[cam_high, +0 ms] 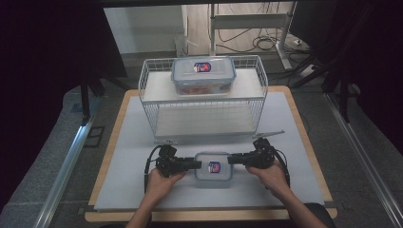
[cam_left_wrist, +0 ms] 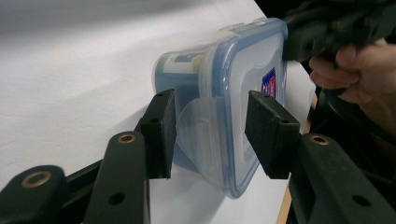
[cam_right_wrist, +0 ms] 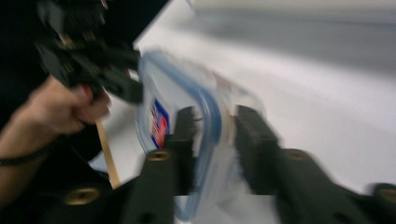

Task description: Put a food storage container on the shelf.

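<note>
A clear plastic food box with a blue-rimmed lid and a red and blue sticker lies on the white mat near the front of the table. My left gripper comes at its left end and my right gripper at its right end. In the left gripper view the box stands on edge, and my left gripper has its pads pressed on the lid's end and the clip flap. The right gripper view is blurred, but my right gripper is closed over the blue rim of the box.
A white wire rack stands at the back of the mat, with a second, similar lidded box on its upper shelf. The wooden table edge runs close in front of the hands. Dark stands and cables sit beyond the table.
</note>
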Tool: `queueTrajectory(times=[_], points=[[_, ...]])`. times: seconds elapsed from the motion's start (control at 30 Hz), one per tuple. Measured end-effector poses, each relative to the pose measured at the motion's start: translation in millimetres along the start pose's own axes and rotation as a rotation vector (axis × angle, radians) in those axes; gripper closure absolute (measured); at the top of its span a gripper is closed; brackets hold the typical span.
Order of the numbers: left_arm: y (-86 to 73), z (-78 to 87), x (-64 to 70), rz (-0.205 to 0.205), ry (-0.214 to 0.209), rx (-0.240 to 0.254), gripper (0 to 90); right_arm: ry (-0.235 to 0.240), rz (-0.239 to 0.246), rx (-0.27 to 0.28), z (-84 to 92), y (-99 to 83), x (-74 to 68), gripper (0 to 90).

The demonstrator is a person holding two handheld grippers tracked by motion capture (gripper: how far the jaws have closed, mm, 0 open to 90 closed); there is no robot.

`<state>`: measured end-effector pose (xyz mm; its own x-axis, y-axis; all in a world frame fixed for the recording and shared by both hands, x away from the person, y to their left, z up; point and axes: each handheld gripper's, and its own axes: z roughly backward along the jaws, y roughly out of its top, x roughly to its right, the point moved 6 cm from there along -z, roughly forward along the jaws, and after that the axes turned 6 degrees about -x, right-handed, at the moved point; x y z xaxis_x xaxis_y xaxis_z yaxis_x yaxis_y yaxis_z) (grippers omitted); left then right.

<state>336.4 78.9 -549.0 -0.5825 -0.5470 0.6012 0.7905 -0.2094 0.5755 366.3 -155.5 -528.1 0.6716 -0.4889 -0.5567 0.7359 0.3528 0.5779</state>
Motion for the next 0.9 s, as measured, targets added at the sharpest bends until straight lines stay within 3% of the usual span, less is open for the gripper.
queueTrajectory(times=[0.07, 0.2, 0.33, 0.4, 0.5, 0.57, 0.9], points=[[-1.2, -1.7, -3.4, 0.025, -0.011, 0.007, 52.9, -0.043, 0.031, -0.049, -8.2, -8.8, 2.6, 54.5], [-1.2, -1.4, -3.1, 0.015, -0.019, 0.004, 53.5, -0.015, 0.012, -0.053, -6.6, -12.9, 4.5, 55.2], [-4.9, -1.3, -5.4, 0.034, -0.041, 0.012, 53.7, 0.014, -0.022, -0.042, -8.1, -14.5, 7.4, 54.5], [-5.8, -1.0, -5.1, 0.025, -0.039, 0.008, 53.7, 0.017, -0.025, -0.046, -9.4, -14.5, 8.5, 49.4], [-5.8, -1.4, -5.0, 0.027, -0.039, 0.01, 53.6, 0.058, -0.057, -0.059, -14.7, -14.7, 9.7, 46.6], [-6.8, -1.6, -5.7, 0.033, -0.048, 0.01, 53.3, 0.054, -0.056, -0.05, -14.5, -12.7, 10.2, 51.3], [-4.2, -0.9, -2.0, 0.054, -0.035, 0.022, 54.4, 0.068, -0.119, -0.029, -10.1, -13.0, 8.2, 54.8]])
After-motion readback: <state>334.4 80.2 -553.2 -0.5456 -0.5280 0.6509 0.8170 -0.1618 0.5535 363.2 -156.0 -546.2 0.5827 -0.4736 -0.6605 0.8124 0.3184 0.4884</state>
